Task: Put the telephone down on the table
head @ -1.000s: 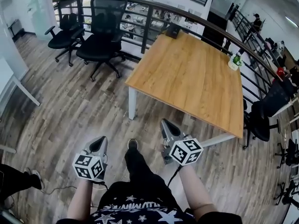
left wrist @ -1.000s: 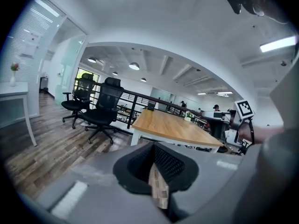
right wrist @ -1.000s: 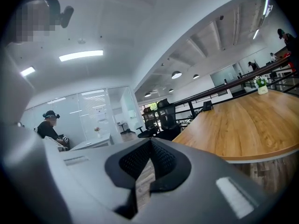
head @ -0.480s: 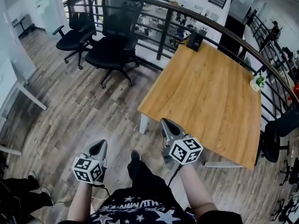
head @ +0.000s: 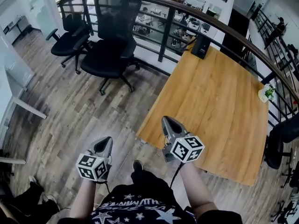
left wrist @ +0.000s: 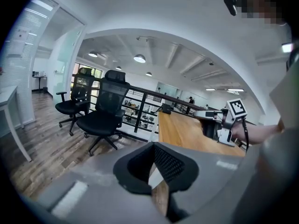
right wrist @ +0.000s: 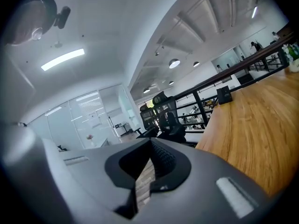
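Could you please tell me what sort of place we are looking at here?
Most likely an open-plan office on an upper level: a long wooden table, black swivel chairs and a railing overlooking desks below.

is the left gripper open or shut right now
Shut: the left gripper shows its jaws closed together in its own view, with nothing held between them.
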Available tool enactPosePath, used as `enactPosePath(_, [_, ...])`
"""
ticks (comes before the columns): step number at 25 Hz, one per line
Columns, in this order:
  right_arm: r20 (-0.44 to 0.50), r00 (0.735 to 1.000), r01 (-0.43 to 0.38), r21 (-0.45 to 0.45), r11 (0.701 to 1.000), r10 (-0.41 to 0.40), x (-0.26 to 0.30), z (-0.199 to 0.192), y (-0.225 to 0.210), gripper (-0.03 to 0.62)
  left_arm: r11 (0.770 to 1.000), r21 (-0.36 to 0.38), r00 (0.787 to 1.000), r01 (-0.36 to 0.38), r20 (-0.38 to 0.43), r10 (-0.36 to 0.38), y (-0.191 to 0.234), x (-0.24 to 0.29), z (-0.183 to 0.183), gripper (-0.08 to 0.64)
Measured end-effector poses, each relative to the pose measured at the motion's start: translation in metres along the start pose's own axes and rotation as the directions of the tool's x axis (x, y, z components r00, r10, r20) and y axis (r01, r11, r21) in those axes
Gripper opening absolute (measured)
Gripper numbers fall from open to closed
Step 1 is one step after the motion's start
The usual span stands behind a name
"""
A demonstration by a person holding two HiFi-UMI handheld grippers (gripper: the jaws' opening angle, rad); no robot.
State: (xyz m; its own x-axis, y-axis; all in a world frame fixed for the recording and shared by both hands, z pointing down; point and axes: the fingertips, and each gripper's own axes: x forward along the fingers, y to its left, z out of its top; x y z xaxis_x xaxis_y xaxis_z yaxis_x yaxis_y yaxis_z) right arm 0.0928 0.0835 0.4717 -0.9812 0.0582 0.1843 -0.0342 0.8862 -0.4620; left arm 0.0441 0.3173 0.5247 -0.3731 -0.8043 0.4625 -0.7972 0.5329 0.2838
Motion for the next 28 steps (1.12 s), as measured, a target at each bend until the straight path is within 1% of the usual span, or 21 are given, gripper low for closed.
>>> enactPosePath(4, [0.028,1.0,0.01,0.025,1.0,-0.01,0.02,0.012,-0.023,-0.001,1.0,0.018,1.0,0.004,0.002,-0.004,0.01,0.025,0.019,0.002])
enactPosePath(8, [0.056,0.998,0.011,0.023,1.0,-0.012,0.032,0.008,-0.039,-0.001,0.999,0.043,1.0,0.01,0.014,-0.011,0.022,0.047,0.02,0.002])
enactPosePath(11, [0.077,0.996,0.033,0.01,0.999,-0.033,0.036,0.027,-0.05,-0.001,0.999,0.045,0.999,0.026,0.029,-0.027,0.025,0.064,0.04,0.002])
enactPosePath(14, [0.107,0.991,0.078,0.013,0.997,-0.079,0.036,0.054,-0.062,-0.001,0.996,0.059,0.997,0.068,0.027,-0.07,0.025,0.087,0.07,0.002])
enactPosePath(17, [0.144,0.979,0.144,0.014,0.99,-0.144,0.03,0.068,-0.082,-0.002,0.987,0.096,0.991,0.13,0.022,-0.133,0.02,0.12,0.088,0.002])
enactPosePath(21, [0.187,0.956,0.227,0.018,0.974,-0.226,0.027,0.085,-0.106,0.0,0.965,0.134,0.974,0.224,0.009,-0.227,0.014,0.171,0.116,0.002])
enactPosePath(23, [0.2,0.937,0.285,0.032,0.958,-0.285,0.025,0.091,-0.121,-0.001,0.951,0.136,0.96,0.277,-0.013,-0.278,0.012,0.198,0.128,0.002])
enactPosePath(25, [0.205,0.909,0.36,0.06,0.931,-0.364,0.023,0.099,-0.139,-0.002,0.932,0.133,0.941,0.337,-0.052,-0.333,0.006,0.227,0.14,0.002])
enactPosePath(28, [0.196,0.862,0.456,0.103,0.884,-0.467,0.02,0.114,-0.159,-0.001,0.893,0.148,0.904,0.424,-0.122,-0.409,-0.005,0.269,0.168,0.002])
